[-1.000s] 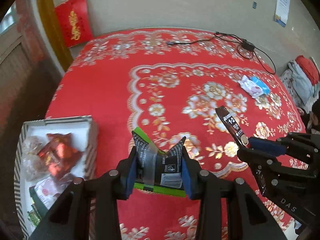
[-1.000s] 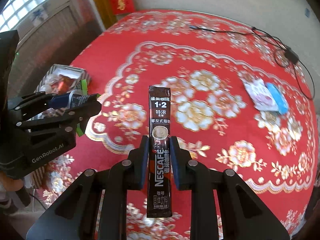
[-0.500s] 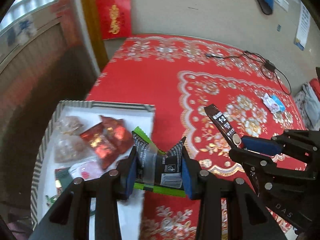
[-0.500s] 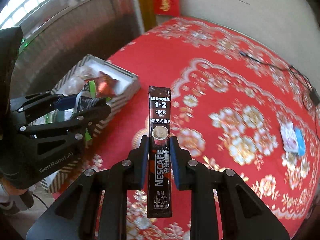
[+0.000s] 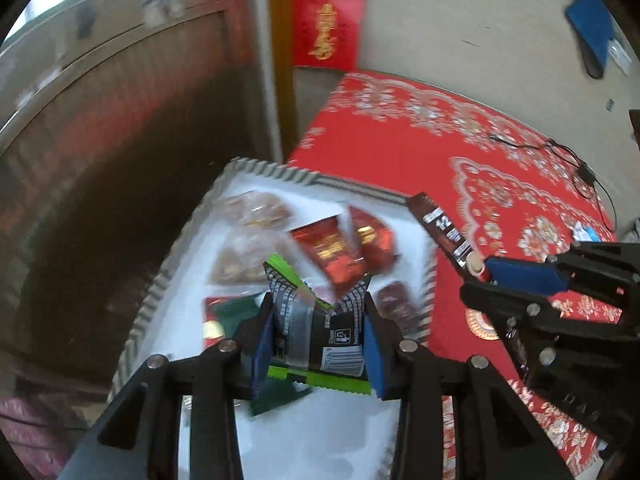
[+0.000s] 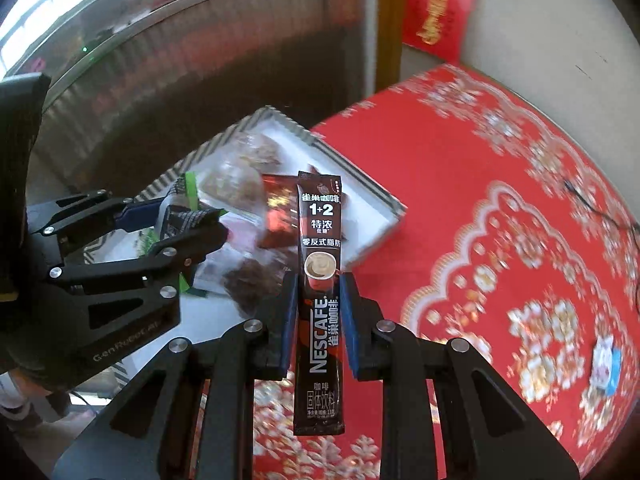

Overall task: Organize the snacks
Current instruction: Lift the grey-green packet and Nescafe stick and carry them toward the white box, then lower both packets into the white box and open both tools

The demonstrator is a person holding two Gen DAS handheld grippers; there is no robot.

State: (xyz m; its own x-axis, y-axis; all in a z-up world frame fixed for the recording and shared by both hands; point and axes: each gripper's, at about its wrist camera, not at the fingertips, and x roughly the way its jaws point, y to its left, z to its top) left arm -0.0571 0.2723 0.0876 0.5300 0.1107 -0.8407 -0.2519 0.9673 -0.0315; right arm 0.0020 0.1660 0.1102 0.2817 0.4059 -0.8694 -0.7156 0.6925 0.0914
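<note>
My left gripper (image 5: 318,332) is shut on a black and green snack packet (image 5: 320,340) and holds it above the white box with a striped rim (image 5: 160,284). The box holds red packets (image 5: 332,252) and several other wrapped snacks. My right gripper (image 6: 319,312) is shut on a brown Nescafe coffee stick (image 6: 320,292), held upright just right of the box (image 6: 372,204). In the left wrist view the right gripper (image 5: 484,276) and the stick (image 5: 444,228) show beside the box's right wall. In the right wrist view the left gripper (image 6: 192,220) shows over the box.
The box sits at the left corner of a table under a red flowered cloth (image 5: 400,148). A small white and blue pack (image 6: 606,364) lies far right on the cloth. A black cable (image 5: 560,148) lies at the back. Left of the table the floor (image 5: 80,240) drops away.
Both grippers have swung left with their loads. The left gripper went from over the cloth to over the box; the right gripper now sits by the box's right wall.
</note>
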